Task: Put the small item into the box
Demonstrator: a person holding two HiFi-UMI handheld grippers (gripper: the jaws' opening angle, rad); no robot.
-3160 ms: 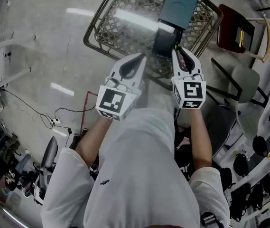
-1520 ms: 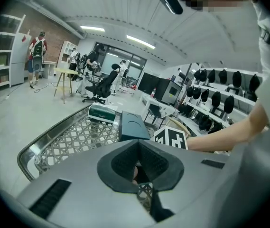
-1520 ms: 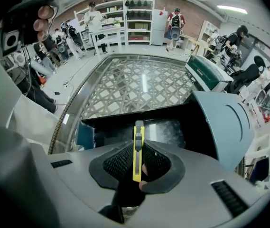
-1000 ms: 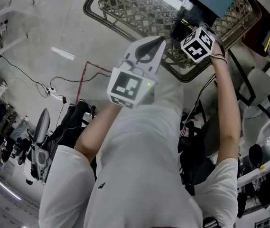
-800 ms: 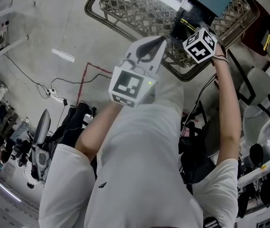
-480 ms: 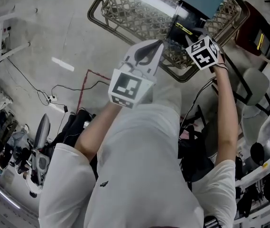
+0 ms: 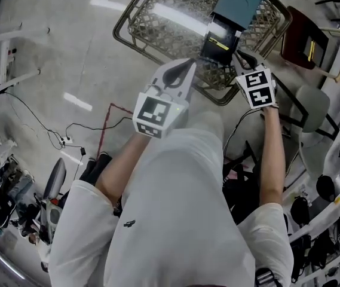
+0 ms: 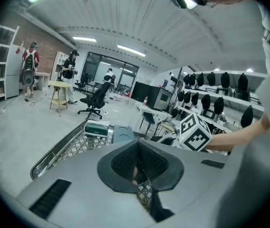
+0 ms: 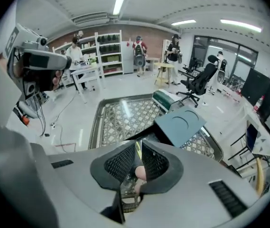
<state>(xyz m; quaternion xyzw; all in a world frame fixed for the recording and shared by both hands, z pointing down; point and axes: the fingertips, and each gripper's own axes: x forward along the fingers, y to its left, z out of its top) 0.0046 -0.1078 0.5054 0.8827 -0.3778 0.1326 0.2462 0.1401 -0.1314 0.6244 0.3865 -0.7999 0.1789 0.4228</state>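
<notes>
A dark box [image 7: 218, 45] with its teal lid [image 7: 237, 2] raised stands in a wire cart basket [image 7: 158, 17]. My right gripper [image 7: 238, 55] hovers just right of the box's near edge, jaws together, nothing visible at the tips. My left gripper [image 7: 189, 63] hangs over the basket's near rim, left of the box, also shut. In the right gripper view the lid [image 9: 179, 124] lies just beyond the right gripper [image 9: 137, 148]. A small pinkish blob shows low between each gripper's pads; I cannot tell what it is. The box's inside is hidden.
A green carton [image 9: 165, 99] lies at the basket's far end. A dark red chair [image 7: 304, 37] and a grey stool [image 7: 310, 103] stand right of the cart. Cables [image 7: 80, 127] run across the floor at left. People stand far off in the room.
My right gripper has drawn back from over the open box toward me and lower. The left gripper has stayed over the basket's near rim. The head view has shifted a little.
</notes>
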